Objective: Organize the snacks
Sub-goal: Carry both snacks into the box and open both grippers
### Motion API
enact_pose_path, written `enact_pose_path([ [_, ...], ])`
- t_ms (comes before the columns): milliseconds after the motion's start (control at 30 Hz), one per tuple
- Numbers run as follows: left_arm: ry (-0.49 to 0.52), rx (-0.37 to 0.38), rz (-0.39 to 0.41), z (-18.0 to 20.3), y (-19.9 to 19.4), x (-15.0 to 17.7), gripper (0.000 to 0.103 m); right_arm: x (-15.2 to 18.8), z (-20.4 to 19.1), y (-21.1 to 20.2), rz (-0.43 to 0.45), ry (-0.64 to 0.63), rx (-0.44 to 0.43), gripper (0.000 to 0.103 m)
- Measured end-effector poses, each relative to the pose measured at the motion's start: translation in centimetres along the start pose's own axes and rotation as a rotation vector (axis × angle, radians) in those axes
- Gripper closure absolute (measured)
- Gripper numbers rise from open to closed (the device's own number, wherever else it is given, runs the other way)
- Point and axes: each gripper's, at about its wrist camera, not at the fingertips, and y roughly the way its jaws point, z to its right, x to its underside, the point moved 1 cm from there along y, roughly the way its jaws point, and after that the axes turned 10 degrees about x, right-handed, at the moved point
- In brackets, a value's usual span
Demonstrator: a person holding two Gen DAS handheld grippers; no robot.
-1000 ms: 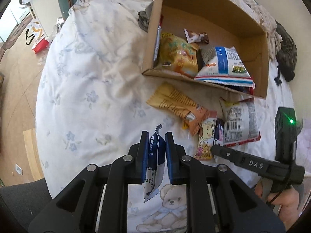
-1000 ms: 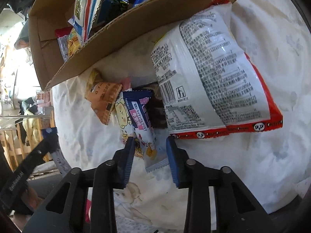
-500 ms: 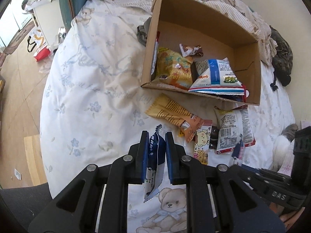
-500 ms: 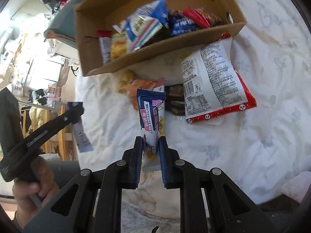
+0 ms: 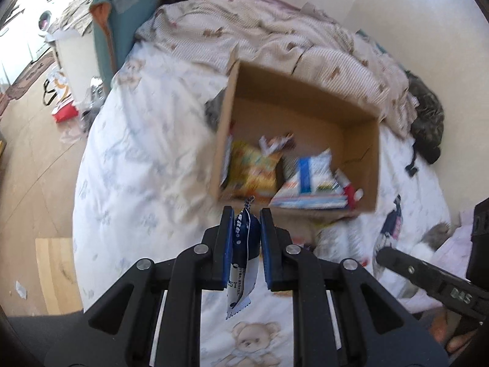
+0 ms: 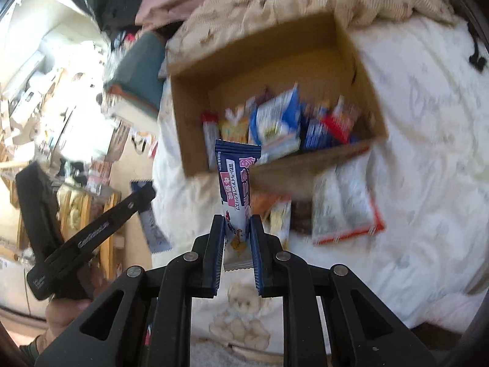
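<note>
Since a second ago, the right gripper [image 6: 235, 223] is lifting its blue snack bar [image 6: 237, 180] off the bed toward the cardboard box [image 6: 269, 46]; the left gripper [image 5: 247, 223] is still clamping a dark sachet [image 5: 243, 244], so both look ready for dropping in.

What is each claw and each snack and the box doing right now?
Left claw: shut on the dark blue snack sachet, lifted.
Right claw: shut on the blue and pink snack bar, lifted.
Brown cardboard box: open, partly filled with snacks.
White and red snack bag: lying flat on the white bedspread, outside the box.
</note>
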Motion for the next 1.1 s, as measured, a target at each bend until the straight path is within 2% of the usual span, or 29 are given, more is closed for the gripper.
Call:
enact_pose_path([
  [200,0.086,-0.006,0.038,2.4,0.7,-4.8,0.090,-4.7,1.4,-0.3,0.081,0.043,0.034,0.085],
  [467,0.148,-0.023,0.053,4.4,4.6,-9.1,0.090,-8.9,4.1,2.5,0.084,0.101,0.063,0.085],
  [700,0.204,-0.044,0.058,4.4,8.4,-9.4,0.089,-9.8,5.5,5.6,0.039,0.127,0.078,0.085],
  [833,0.205,-0.042,0.024,3.9,10.1,-9.1,0.089,-9.7,5.4,6.4,0.029,0.110,0.073,0.085],
  [967,0.196,-0.073,0.046,3.3,11.0,-9.4,0.089,-9.9,5.8,7.7,0.012,0.117,0.076,0.085],
  [1100,0.179,-0.068,0.043,2.9,11.7,-9.6,0.089,-9.9,6.2,8.7,-0.007,0.137,0.072,0.085],
])
